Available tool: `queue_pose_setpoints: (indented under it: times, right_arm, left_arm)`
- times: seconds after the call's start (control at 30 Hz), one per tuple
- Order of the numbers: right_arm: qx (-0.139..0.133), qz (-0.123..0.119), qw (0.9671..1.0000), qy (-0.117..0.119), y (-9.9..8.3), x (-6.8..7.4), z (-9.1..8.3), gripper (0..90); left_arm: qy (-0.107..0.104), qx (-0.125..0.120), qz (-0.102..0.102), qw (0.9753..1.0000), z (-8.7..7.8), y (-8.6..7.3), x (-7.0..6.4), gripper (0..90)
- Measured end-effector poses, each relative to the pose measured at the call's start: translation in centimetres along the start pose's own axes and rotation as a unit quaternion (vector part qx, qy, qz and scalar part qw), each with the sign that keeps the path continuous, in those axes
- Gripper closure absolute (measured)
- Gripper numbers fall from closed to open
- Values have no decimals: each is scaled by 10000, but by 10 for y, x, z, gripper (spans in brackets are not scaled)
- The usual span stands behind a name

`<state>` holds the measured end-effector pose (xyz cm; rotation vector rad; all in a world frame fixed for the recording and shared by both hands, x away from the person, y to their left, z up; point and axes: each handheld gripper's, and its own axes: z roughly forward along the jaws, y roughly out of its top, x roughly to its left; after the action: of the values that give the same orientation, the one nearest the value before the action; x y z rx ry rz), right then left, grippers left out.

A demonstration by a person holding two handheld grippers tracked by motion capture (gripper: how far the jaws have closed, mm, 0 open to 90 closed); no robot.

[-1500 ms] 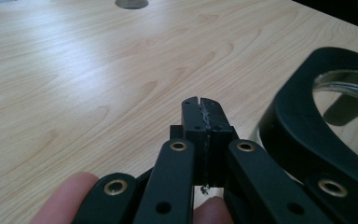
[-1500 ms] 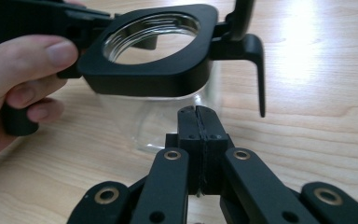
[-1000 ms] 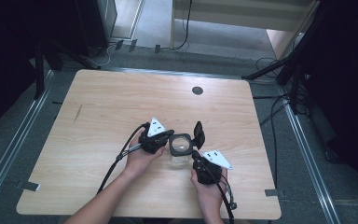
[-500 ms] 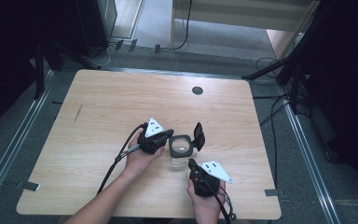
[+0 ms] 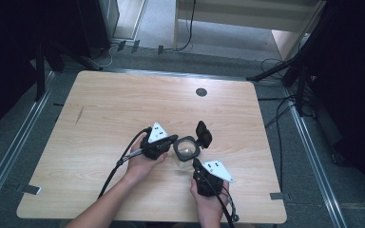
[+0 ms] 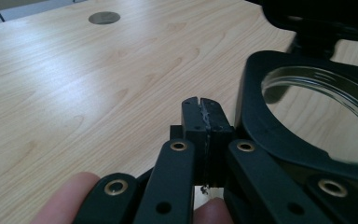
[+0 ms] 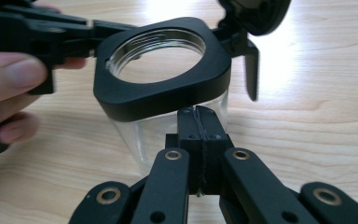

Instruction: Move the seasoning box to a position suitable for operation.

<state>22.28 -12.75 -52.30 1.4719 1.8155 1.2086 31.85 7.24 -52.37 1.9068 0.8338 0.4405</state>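
A clear jar (image 5: 186, 148) with a black squarish collar stands near the table's front middle, its hinged black lid (image 5: 203, 134) flipped open at the far right. In the right gripper view the jar (image 7: 168, 88) looks empty and the lid (image 7: 256, 14) stands up behind it. My left gripper (image 5: 173, 138) is shut on nothing, its tips against the collar's left side (image 6: 261, 121). My right gripper (image 5: 195, 163) is also shut on nothing; its tips (image 7: 199, 119) sit just in front of the clear wall, under the collar.
The jar stands on a light wooden table (image 5: 123, 99) with a round cable hole (image 5: 201, 91) at the far middle. Cables trail from both grippers toward the front edge. Dark stands and floor cables surround the table.
My right gripper has pulled back from the jar's right side toward the front edge and now points at its near wall. The left gripper and jar stayed put.
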Motion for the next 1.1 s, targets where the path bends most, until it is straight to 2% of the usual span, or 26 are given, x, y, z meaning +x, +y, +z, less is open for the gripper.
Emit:
queue_pose_setpoints:
  times: [0.13, 0.3, 0.33, 0.43, 0.47, 0.63, 0.77, 0.8, 0.83, 0.87, 0.9, 1.0, 1.1]
  right_arm:
    - [-7, -167, 9997, -185, 2, -9, 4, 900]
    - [-7, -89, 9998, -187, 7, -20, 9, 900]
    - [-13, -96, 9999, -105, 9, -26, 12, 900]
    - [-36, -166, 9998, -59, 11, -32, 16, 900]
    - [-52, -197, 9998, 33, 12, -36, 19, 900]
    - [-60, -272, 9995, 142, 15, -42, 25, 900]
    - [-28, -254, 9994, 250, 19, -45, 30, 900]
    - [-13, -287, 9990, 351, 21, -47, 32, 900]
    - [-13, -287, 9990, 351, 21, -47, 32, 900]
    - [8, -264, 9986, 469, 23, -49, 33, 900]
    - [8, -264, 9986, 469, 23, -49, 33, 900]
    - [33, -243, 9973, 685, 26, -50, 35, 900]
    - [-54, -288, 9977, 618, 32, -52, 34, 900]
  left_arm:
    - [-20, -20, 35, 10000, -4, -4, -6, 900]
    - [-113, -46, 68, 9999, -10, -9, -18, 900]
    - [-86, -42, 54, 9999, -11, -10, -20, 900]
    - [-122, -91, 22, 9999, -14, -12, -23, 900]
    - [-120, -104, -23, 9999, -14, -13, -25, 900]
    - [-143, -152, -153, 9997, -19, -18, -29, 900]
    - [-195, -189, -93, 9996, -24, -21, -31, 900]
    - [-187, -188, -96, 9996, -25, -21, -32, 900]
    - [-234, -193, -116, 9995, -27, -21, -32, 900]
    - [-310, -215, -117, 9992, -30, -22, -30, 900]
    - [-310, -215, -117, 9992, -30, -22, -30, 900]
    - [-310, -225, -56, 9993, -35, -23, -30, 900]
    - [-307, -290, -113, 9990, -42, -24, -28, 900]
